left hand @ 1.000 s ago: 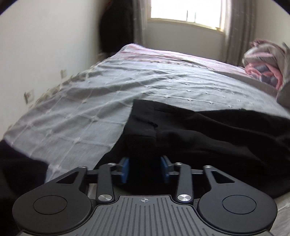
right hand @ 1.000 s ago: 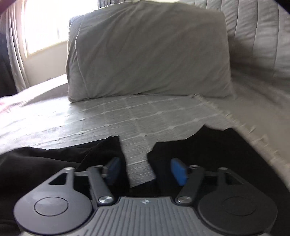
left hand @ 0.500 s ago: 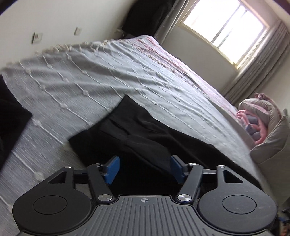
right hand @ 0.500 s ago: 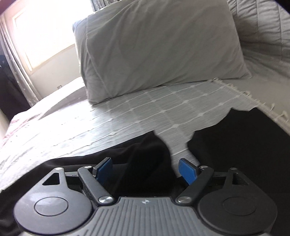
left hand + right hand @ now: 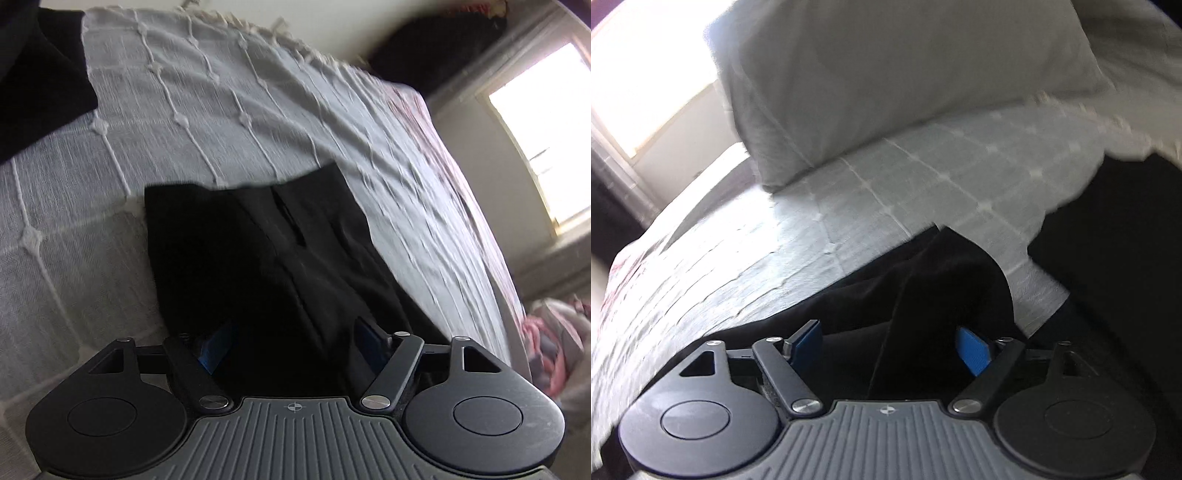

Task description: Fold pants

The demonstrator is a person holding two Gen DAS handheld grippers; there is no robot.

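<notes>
Left wrist view: pants (image 5: 266, 266) lie mid-frame on the bed (image 5: 221, 110), left tool (image 5: 291, 343) closing around cloth, not pinching yet. Right tool (image 5: 892, 341) likewise, closing over a leg. Thin bite could slip, wrecking the fold.

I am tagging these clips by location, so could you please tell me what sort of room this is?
Most likely a bedroom: the black pants lie on a bed with a grey bedspread, a large pillow leans at its head, and a curtained window lights the far wall.

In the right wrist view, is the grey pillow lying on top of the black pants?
No: the grey pillow sits farther up the bedspread, with bare cover between it and the black pants.
</notes>
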